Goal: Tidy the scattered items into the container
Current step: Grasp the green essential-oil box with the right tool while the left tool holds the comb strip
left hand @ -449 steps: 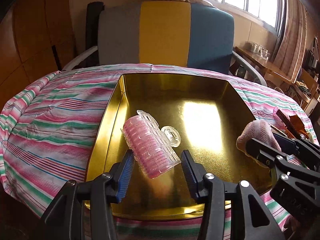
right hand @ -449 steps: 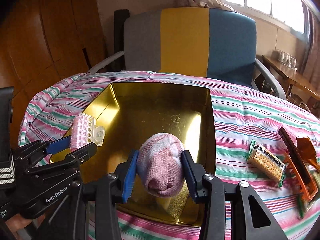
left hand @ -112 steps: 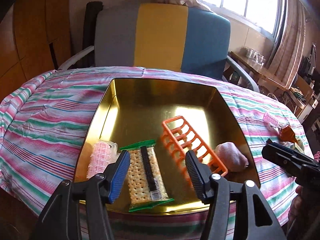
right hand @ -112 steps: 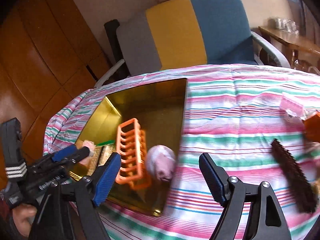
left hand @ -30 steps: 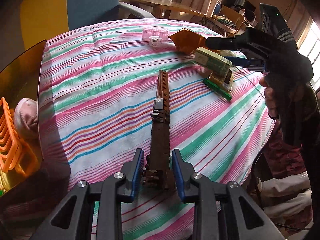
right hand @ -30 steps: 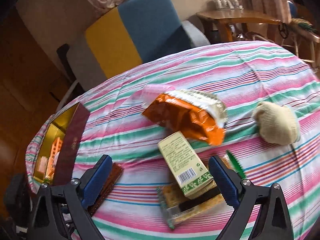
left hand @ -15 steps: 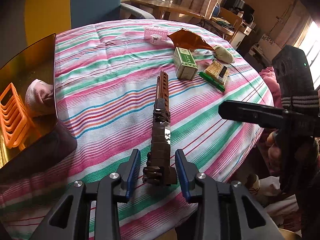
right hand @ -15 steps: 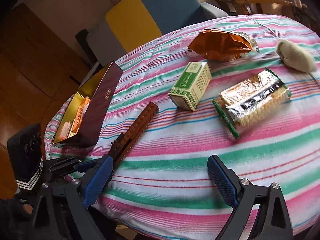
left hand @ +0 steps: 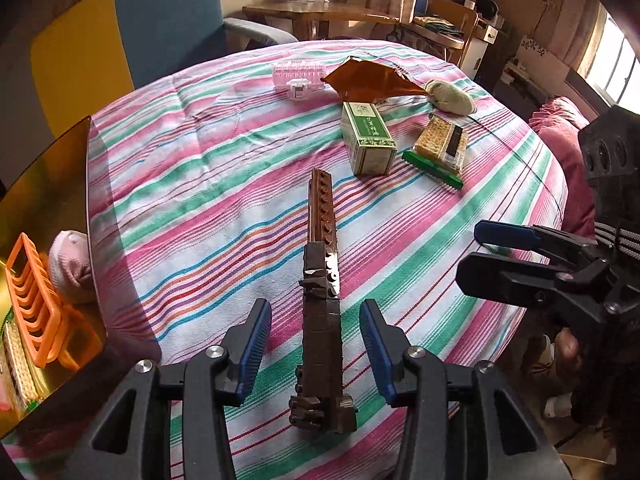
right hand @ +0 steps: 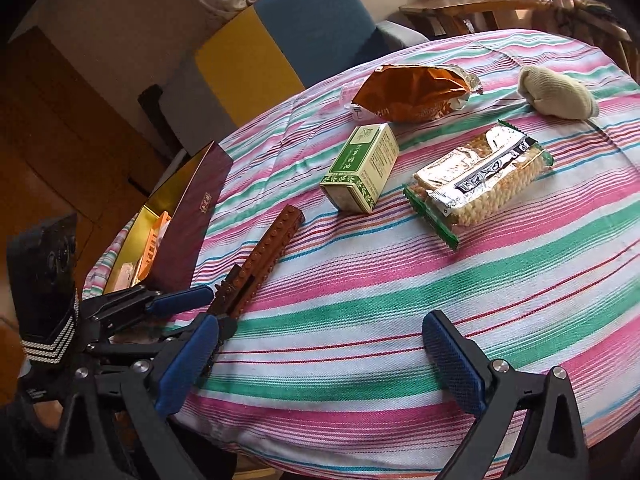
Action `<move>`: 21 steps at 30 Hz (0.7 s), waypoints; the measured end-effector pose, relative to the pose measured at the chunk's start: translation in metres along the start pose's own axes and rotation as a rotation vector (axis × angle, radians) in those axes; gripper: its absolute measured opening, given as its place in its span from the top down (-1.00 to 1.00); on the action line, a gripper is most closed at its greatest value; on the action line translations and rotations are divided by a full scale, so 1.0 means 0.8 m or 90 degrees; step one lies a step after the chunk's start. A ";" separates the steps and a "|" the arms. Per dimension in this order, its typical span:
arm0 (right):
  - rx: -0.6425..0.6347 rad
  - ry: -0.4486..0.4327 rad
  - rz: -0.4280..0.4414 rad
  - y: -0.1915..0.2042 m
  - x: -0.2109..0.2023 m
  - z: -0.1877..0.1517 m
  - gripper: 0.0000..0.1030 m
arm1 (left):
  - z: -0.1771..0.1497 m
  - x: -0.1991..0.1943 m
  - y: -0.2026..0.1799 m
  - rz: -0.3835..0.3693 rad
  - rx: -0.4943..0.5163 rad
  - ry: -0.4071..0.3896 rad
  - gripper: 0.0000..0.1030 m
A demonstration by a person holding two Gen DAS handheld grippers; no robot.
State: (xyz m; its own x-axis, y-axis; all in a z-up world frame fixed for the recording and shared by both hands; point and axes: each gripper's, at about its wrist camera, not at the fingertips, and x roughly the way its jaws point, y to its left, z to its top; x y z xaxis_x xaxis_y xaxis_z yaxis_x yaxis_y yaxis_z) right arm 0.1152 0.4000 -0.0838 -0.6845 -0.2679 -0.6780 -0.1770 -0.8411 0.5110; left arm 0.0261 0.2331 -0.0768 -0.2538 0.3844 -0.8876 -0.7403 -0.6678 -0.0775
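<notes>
A long brown brick bar (left hand: 322, 280) lies on the striped cloth, its near end between the fingers of my left gripper (left hand: 315, 347), which is open and apart from it. It also shows in the right wrist view (right hand: 260, 262). The gold tin (left hand: 48, 184) at the left holds an orange rack (left hand: 36, 300), a pink sock (left hand: 70, 266) and a cracker pack. My right gripper (right hand: 320, 364) is open and empty over the table's near edge. A green box (right hand: 362, 168), cracker pack (right hand: 478, 176), orange snack bag (right hand: 416, 92), cream sock (right hand: 556, 94) and pink hair roller (left hand: 298, 76) lie scattered.
A chair with yellow and blue panels (left hand: 120, 40) stands behind the table. A wooden side table (left hand: 320, 12) and cluttered furniture are at the back right. The round table's edge (left hand: 520, 300) drops off close to the right gripper.
My left gripper has opened wider around the brown bar's near end. My right gripper has drawn back toward the table's near edge.
</notes>
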 end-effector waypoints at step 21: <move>-0.031 0.014 -0.077 0.020 0.010 0.001 -1.00 | -0.040 -0.019 0.032 0.006 -0.061 -0.043 0.45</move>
State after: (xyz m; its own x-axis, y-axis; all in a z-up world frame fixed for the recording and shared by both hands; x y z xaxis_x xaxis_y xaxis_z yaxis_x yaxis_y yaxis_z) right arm 0.1065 0.3845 -0.0807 -0.6444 -0.1732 -0.7448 -0.2227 -0.8893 0.3994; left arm 0.0307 0.1896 -0.0797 -0.3045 0.4178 -0.8560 -0.6757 -0.7281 -0.1150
